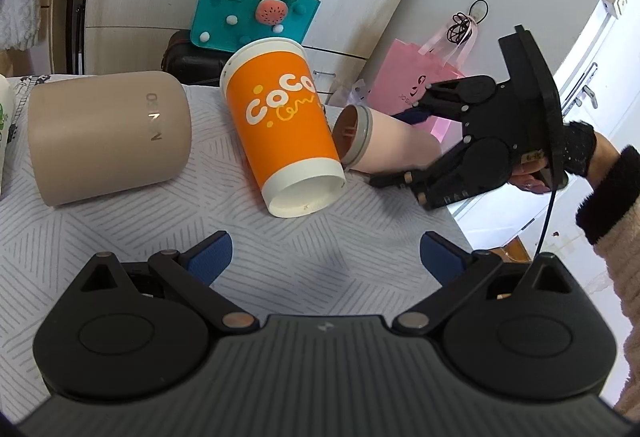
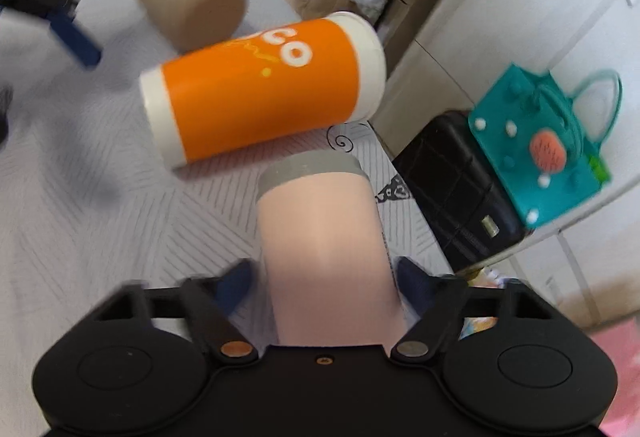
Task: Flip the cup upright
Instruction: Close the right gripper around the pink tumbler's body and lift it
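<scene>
My right claw (image 2: 324, 285) was clenched on the pink cup (image 2: 324, 249), with one blue pad on each side of its body near the base. The cup lay almost flat, just above or on the bench (image 1: 120, 245); I could not tell if it touched. Its grey rim (image 1: 362, 135) pointed away from the claw, toward the orange cup (image 1: 280, 125), which lay on its side just beside it. I held the pink cup low on the body so that, I think, a turn of the wrist could bring the rim up. The close orange cup could be pushed during this turn. My left claw (image 1: 326, 257) was released and grasped nothing, waiting over the bench near the front. A beige cup (image 1: 108, 133) lay on its side further left.
</scene>
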A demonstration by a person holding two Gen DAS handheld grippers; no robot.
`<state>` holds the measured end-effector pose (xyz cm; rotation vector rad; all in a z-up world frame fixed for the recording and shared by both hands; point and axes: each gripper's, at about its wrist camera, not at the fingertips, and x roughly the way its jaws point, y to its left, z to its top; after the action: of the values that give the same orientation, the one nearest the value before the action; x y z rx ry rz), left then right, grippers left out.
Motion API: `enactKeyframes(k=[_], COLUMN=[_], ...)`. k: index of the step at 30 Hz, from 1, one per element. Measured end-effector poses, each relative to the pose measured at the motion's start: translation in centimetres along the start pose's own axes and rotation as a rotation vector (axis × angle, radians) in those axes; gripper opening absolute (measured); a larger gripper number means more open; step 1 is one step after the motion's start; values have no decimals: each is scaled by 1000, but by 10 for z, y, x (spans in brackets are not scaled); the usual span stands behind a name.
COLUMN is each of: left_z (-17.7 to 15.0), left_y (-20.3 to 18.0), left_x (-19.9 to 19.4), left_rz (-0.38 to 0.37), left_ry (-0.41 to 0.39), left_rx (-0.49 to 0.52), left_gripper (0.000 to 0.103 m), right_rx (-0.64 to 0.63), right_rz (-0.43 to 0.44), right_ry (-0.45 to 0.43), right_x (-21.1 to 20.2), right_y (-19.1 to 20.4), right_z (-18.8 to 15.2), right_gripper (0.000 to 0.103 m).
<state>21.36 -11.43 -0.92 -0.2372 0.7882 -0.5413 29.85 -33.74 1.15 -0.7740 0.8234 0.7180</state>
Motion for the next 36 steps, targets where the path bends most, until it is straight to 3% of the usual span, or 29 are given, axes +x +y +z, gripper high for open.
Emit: enactKeyframes(k=[7, 15, 24, 29, 33, 36], left_z=[-4, -13, -27, -33, -39, -45], left_y=[2, -2, 10, 29, 42, 54], left_x=[0, -19, -64, -100, -129, -150], left_rz=[1, -14, -22, 3, 1, 21], left_ry=[1, -14, -31, -56, -90, -142], left_rx=[-12, -14, -38, -70, -76, -92], left_gripper=[101, 101, 101, 101, 101, 101], right_rx=[169, 323, 430, 431, 459, 517], right_rz=[-54, -115, -90, -35, 29, 36], right_ry=[-46, -26, -86, -198, -235, -209], right_x=[-28, -50, -94, -114, -112, -98], right_y=[19, 46, 90, 130, 157, 172], right_z=[1, -6, -2, 14, 35, 52], right_gripper=[72, 72, 72, 72, 72, 72])
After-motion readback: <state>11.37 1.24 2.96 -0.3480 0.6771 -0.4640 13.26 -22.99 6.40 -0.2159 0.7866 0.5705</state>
